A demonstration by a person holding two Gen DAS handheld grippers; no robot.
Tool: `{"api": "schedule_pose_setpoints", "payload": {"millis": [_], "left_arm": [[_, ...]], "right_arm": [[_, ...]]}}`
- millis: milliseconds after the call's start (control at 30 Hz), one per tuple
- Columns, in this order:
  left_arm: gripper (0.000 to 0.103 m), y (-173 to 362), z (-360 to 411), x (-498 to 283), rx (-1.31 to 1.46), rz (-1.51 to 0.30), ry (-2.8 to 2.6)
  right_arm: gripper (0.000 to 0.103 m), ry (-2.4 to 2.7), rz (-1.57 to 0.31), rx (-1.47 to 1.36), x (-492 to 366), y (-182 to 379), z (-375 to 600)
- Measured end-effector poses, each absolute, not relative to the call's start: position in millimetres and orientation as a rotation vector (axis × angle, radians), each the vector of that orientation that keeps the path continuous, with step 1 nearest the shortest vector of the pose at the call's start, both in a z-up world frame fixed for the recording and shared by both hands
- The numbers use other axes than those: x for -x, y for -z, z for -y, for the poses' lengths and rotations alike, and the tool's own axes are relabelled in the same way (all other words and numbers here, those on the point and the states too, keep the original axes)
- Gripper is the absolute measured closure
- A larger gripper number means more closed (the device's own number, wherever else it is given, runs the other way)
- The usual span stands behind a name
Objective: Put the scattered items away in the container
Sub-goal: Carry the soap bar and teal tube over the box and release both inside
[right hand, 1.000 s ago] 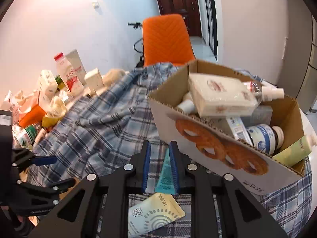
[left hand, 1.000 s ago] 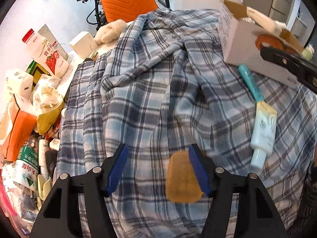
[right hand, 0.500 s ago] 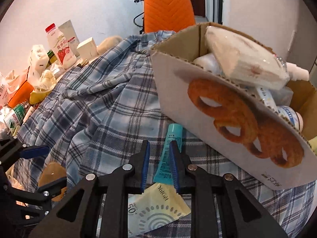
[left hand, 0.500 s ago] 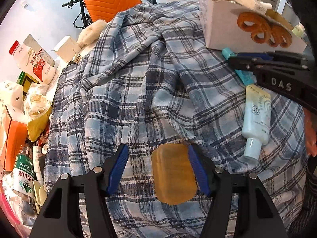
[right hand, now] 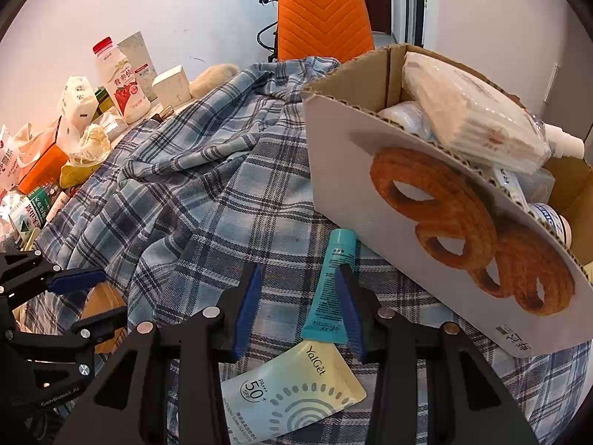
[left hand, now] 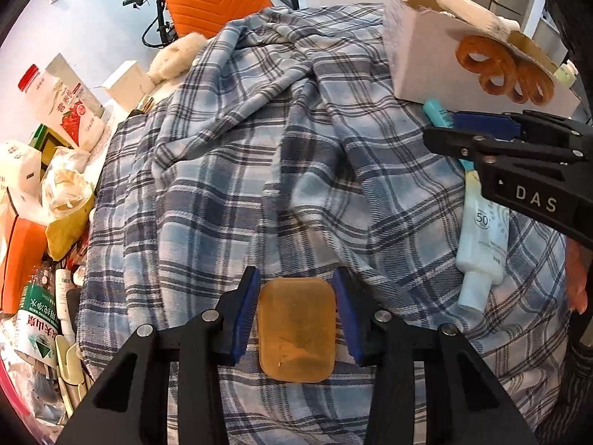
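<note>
Fingers (left hand: 247,311) of left gripper (left hand: 295,313) closing around amber soap bar (left hand: 295,328); right gripper (right hand: 301,309) opening beside teal tube (right hand: 331,289), gripping nothing. Next: seat grip, lift to cardboard box (right hand: 352,170).

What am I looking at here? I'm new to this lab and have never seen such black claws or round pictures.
No robot here: a person holds a two-finger gripper in each hand, each with a fisheye camera looking along its fingers. One picture comes from each wrist. The left gripper is closing around an amber soap bar lying on the plaid cloth. The right gripper is opening; a teal tube lies between its fingers, against the right one, beside a sunscreen tube. Neither gripper has lifted anything. The cardboard box behind, printed with pretzels, already holds several items.
</note>
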State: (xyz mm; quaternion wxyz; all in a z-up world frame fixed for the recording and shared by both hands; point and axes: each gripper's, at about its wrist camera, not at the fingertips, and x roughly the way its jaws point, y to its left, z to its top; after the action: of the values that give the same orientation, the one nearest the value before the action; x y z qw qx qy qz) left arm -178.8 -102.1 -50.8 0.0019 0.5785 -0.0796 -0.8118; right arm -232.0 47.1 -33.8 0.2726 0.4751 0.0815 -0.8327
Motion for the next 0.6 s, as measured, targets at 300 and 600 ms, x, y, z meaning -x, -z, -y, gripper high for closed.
{"api": "schedule_pose_setpoints", "payload": {"millis": [300,600], "left_arm": [[0.060,24,98,169,-1.649,0.199,2.673],[0.060,23,91,175,-1.626,0.206,2.692]], "right_arm": [[0.103,2.216,-0.103,-1.293,235,26,-60],[0.101,2.231,-0.163,-1.330,237,35,-52]]}}
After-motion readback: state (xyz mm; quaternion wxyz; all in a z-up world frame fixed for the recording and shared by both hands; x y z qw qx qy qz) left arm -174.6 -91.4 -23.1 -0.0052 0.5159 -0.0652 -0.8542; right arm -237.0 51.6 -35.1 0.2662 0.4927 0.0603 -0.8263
